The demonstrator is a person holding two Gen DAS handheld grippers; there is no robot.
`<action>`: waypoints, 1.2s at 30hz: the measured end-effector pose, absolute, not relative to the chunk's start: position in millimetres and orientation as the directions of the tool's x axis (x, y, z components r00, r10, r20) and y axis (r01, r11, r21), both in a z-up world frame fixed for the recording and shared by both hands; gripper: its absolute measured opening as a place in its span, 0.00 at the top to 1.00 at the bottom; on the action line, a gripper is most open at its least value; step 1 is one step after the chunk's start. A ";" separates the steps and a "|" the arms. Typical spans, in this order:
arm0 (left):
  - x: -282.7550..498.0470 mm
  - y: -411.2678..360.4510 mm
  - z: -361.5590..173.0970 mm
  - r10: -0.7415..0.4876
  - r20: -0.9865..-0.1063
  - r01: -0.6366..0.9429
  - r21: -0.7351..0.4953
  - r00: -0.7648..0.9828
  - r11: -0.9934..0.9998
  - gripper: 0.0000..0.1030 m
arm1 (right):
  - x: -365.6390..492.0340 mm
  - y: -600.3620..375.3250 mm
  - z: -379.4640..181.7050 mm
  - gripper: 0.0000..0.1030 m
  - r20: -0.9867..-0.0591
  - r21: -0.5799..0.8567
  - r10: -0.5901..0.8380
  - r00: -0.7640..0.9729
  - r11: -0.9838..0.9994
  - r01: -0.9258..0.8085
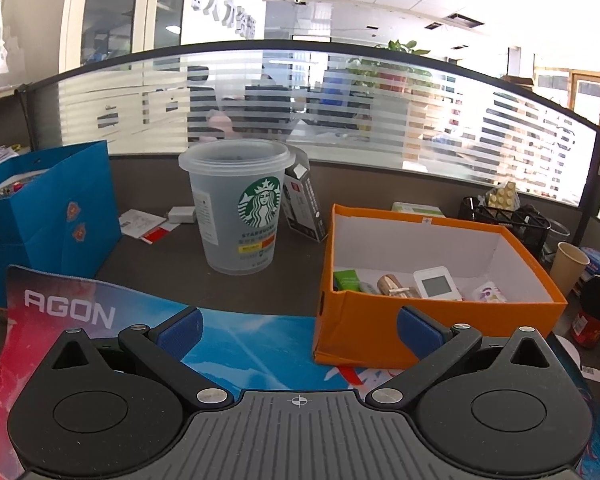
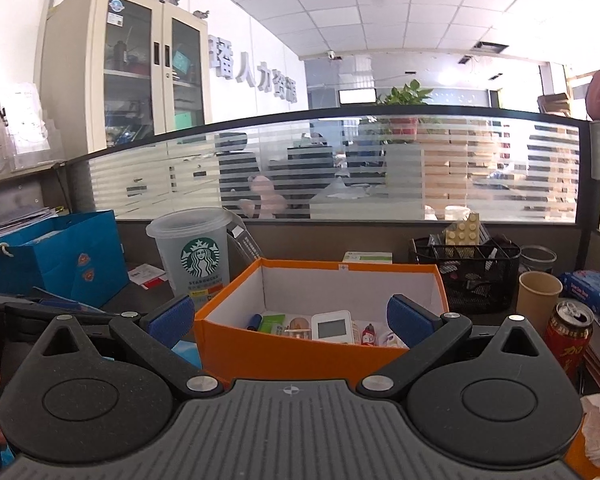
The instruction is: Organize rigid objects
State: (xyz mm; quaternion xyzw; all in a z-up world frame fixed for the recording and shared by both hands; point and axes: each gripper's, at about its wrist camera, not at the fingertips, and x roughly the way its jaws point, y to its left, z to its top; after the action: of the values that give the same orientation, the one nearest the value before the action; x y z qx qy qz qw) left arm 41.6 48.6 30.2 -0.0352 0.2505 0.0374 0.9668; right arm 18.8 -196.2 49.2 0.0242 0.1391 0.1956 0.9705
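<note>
An orange box (image 1: 380, 332) (image 2: 300, 356) stands on the desk with several small items in it: a white device with a grey screen (image 1: 436, 283) (image 2: 333, 328), a green packet (image 1: 347, 279) (image 2: 272, 323) and a wooden piece (image 1: 392, 285). My left gripper (image 1: 300, 330) is open over a printed mouse mat (image 1: 80, 312), just left of the box's near corner, with nothing between its blue pads. My right gripper (image 2: 292, 318) is open in front of the box, its pads level with the box's near wall, holding nothing.
A frosted Starbucks cup (image 1: 240, 208) (image 2: 194, 254) stands behind the box's left side, with a dark carton (image 1: 304, 208) leaning behind it. A blue paper bag (image 1: 48, 212) (image 2: 60, 260) stands left. Right are a black mesh organiser (image 2: 466, 276), a paper cup (image 2: 538, 296) and a red can (image 2: 570, 332). A glass partition closes the back.
</note>
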 end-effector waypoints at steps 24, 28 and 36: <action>31.4 27.3 27.2 0.073 -0.484 -0.082 0.003 0.872 0.997 0.00 | 26.9 -198.7 43.9 0.00 -0.293 0.153 0.315 0.903 0.948 -0.281; 31.4 25.7 27.2 0.078 -0.487 -0.087 0.005 0.870 0.996 0.00 | 27.8 -196.9 41.9 0.00 -0.303 0.146 0.314 0.900 0.948 -0.281; 31.2 22.1 26.3 0.073 -0.490 -0.076 0.014 0.869 0.997 0.00 | 28.2 -199.0 40.2 0.00 -0.303 0.146 0.309 0.902 0.950 -0.277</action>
State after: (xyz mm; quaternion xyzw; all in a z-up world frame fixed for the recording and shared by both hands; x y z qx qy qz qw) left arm 31.2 22.1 26.3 -0.0029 0.2531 0.0384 0.9667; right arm 28.2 -199.0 40.2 0.0496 0.1631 0.1503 0.9738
